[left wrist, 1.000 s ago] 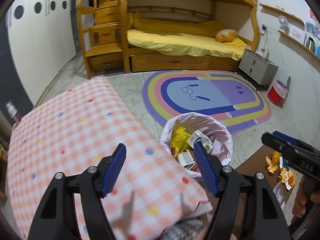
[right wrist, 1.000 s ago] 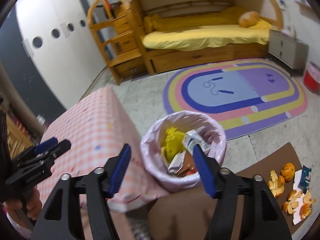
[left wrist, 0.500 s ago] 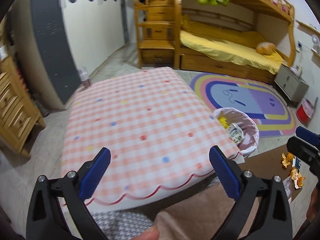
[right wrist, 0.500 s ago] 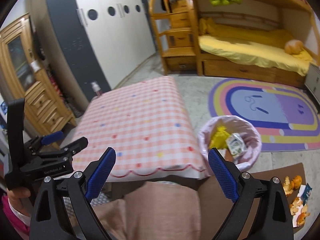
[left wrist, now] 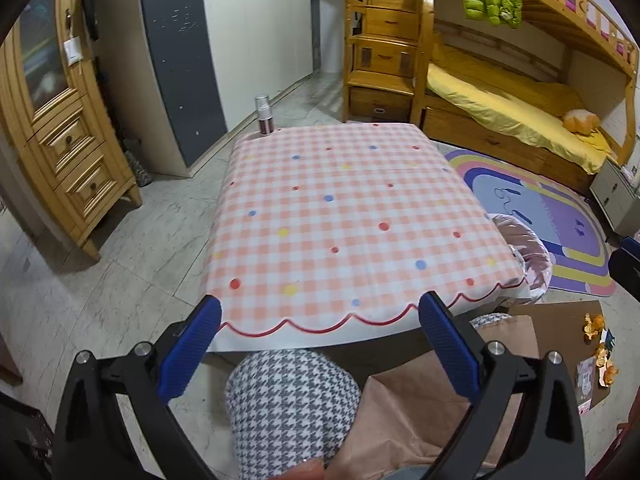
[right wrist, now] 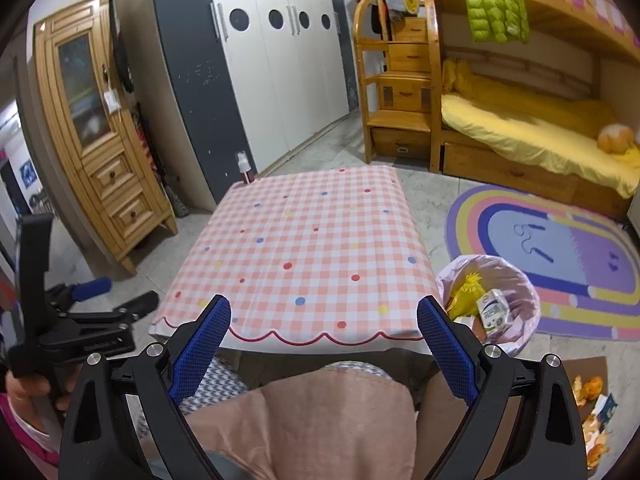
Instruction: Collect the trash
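Both tongs have pulled up and back since the earlier frames, so the bin that sat right between my fingers is now off to the right and the whole checked table [right wrist: 304, 252] fills the view.

Left tongs [left wrist: 320, 320]: spread wide, nothing between the pads, hanging over my lap at the near table edge. One spray bottle [left wrist: 264, 116] stands beyond the far left corner of the table. Tabletop ahead carries no trash that I can see.

Right tongs [right wrist: 324, 322]: also wide open and empty, same near edge. Ahead and to the right of the right finger is the one pink-lined bin [right wrist: 520, 280], holding a yellow wrapper [right wrist: 466, 294] and a white carton [right wrist: 494, 312], possibly more underneath, can't tell. Further right and nearer me, on the brown mat [right wrist: 580, 368], the remaining trash: orange peels [right wrist: 592, 388], several pieces, too small to count exactly, plus a couple of paper scraps.

Risks, my guess: peels are thin and flat on the mat, so the pads may skid or pinch the mat instead; loose bits could drop on the way to the bin; swinging right low could clip the table edge or tip the light bin.
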Demonstrator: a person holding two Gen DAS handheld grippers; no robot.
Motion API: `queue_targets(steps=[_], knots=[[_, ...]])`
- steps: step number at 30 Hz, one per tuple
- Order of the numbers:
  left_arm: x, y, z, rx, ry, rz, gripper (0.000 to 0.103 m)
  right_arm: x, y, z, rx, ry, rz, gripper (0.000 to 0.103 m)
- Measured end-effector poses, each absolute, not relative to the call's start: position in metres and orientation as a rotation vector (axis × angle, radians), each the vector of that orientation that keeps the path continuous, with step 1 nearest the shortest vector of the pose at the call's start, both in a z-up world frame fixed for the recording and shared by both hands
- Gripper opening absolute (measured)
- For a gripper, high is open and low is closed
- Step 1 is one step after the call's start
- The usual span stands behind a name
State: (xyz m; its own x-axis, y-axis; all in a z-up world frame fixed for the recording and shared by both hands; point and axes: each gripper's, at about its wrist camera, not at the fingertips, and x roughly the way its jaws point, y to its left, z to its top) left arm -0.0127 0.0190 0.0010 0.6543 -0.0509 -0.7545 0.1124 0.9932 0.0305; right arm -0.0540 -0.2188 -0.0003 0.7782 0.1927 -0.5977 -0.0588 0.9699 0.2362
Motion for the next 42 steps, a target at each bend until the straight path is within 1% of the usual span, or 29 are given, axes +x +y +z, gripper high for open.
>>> queue_targets(steps=[42], knots=[[-0.009, 0.021, 0.004, 0.085, 0.825, -0.067, 0.096, -0.046, -0.207, -0.009, 0.163, 0.663, 0.124, 0.093]])
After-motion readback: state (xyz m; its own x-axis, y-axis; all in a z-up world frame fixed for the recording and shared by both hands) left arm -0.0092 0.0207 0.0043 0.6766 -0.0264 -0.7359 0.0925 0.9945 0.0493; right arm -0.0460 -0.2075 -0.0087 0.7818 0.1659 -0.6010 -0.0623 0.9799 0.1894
